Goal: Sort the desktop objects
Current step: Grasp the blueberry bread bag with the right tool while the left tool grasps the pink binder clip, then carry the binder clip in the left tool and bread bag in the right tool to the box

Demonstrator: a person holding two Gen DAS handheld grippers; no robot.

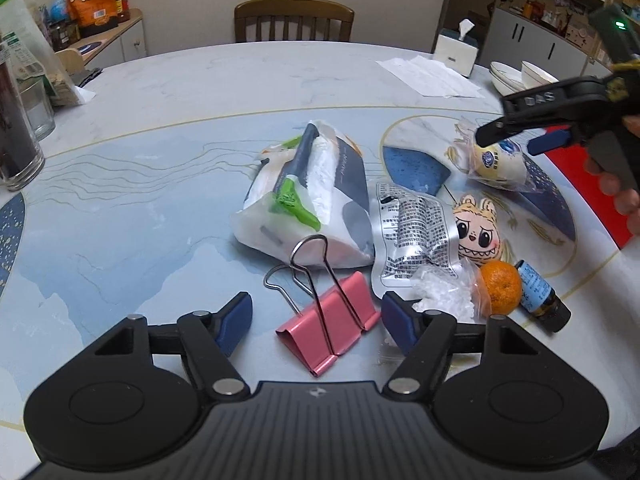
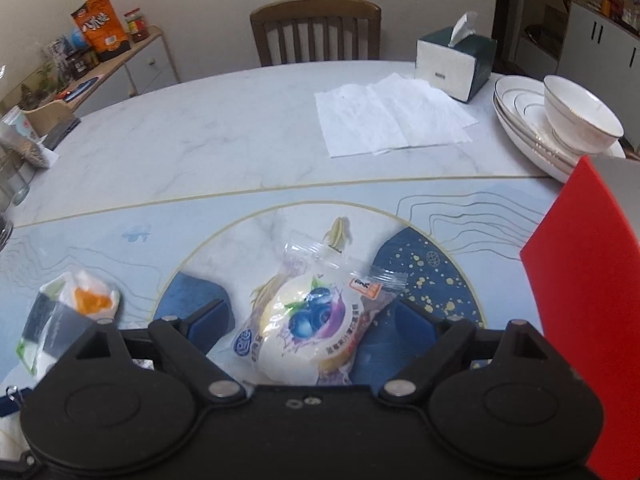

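A pink binder clip (image 1: 332, 324) lies on the patterned table with its wire handles up, between the blue pads of my left gripper (image 1: 317, 304). The left pad stands a little apart from the clip and the right pad is close beside it, so the jaws are open. My right gripper (image 2: 311, 308) hangs open over a wrapped blueberry pastry (image 2: 312, 324), one pad on each side and neither touching it. The left wrist view shows that right gripper (image 1: 520, 138) above the same pastry (image 1: 500, 164), with a person's hand on its handle.
Behind the clip lie a white bag with a green clip (image 1: 304, 196), a silver foil packet (image 1: 416, 232), a plush doll face (image 1: 478, 228), a tangerine (image 1: 502, 286) and a small brown bottle (image 1: 540, 296). A red board (image 2: 580, 292) stands right; tissue box (image 2: 452, 64), napkins (image 2: 392, 116), stacked dishes (image 2: 560, 128) beyond.
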